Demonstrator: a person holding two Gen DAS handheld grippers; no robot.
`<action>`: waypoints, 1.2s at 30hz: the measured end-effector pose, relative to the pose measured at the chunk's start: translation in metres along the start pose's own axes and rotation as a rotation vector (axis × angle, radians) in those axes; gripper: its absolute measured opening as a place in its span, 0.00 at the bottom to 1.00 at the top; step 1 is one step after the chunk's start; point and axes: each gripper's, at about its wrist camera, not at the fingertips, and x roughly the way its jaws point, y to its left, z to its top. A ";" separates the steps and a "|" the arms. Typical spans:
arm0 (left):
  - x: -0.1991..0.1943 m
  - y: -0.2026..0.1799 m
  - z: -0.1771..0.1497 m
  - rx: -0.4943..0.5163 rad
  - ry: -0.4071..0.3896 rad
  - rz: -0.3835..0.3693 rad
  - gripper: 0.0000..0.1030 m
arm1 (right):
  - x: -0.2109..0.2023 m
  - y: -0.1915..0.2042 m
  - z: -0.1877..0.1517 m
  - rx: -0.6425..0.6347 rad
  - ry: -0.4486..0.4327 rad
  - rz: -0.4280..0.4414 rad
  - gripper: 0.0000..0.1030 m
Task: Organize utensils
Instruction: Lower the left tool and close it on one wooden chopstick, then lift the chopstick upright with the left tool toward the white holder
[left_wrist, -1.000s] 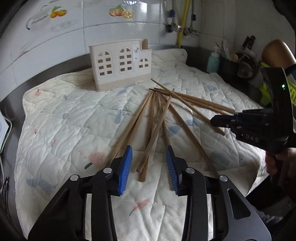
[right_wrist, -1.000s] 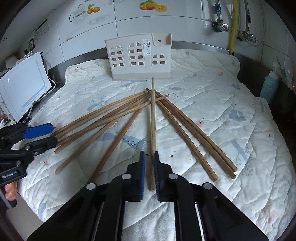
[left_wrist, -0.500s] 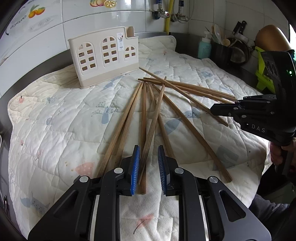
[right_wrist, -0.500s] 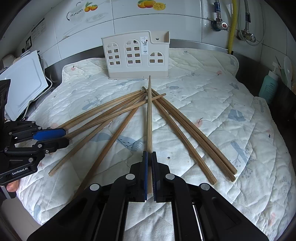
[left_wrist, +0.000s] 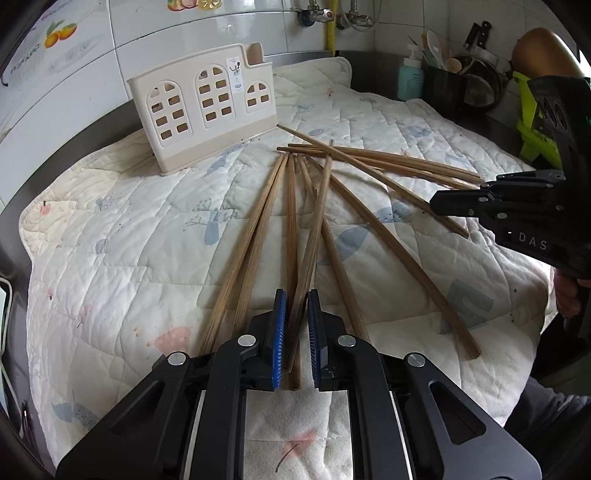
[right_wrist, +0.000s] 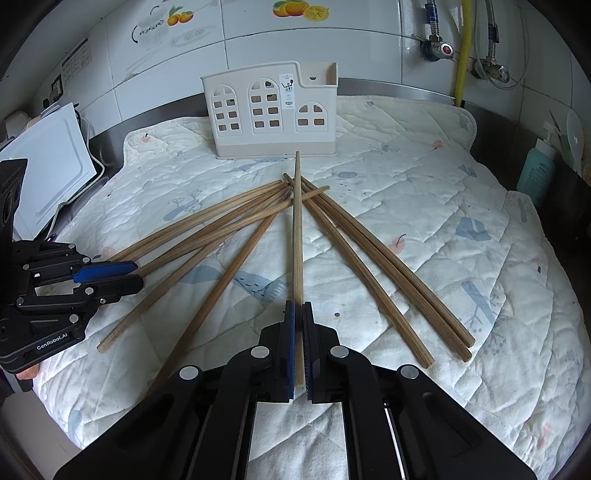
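Note:
Several long wooden chopsticks (left_wrist: 369, 236) lie fanned out on a quilted cloth (left_wrist: 110, 229). A cream utensil holder (left_wrist: 207, 107) with arched cut-outs stands at the back; it also shows in the right wrist view (right_wrist: 273, 110). My left gripper (left_wrist: 295, 325) is closed around the near ends of two chopsticks (left_wrist: 295, 258), with a narrow gap still between the blue pads. My right gripper (right_wrist: 298, 332) is shut on one chopstick (right_wrist: 297, 229), which points straight at the holder with its tip raised over the others.
A white board (right_wrist: 48, 177) leans at the left of the counter. A teal bottle (right_wrist: 535, 170) and a dark pot of kitchen tools (left_wrist: 454, 81) stand at the right. Taps and a yellow pipe (right_wrist: 461, 48) run down the tiled wall.
My left gripper has moved forward and closed from wide open onto the ends of two chopsticks. My right gripper has closed fully on its chopstick and lifted it slightly.

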 end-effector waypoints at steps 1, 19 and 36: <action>0.000 0.000 0.000 -0.001 0.000 0.000 0.10 | 0.000 0.000 0.000 0.001 -0.001 0.000 0.03; -0.004 0.016 -0.001 -0.113 -0.014 -0.049 0.05 | -0.009 -0.003 -0.002 0.027 -0.026 0.029 0.25; 0.005 0.015 -0.001 -0.138 0.019 -0.056 0.08 | 0.005 0.005 -0.005 -0.017 0.005 -0.003 0.07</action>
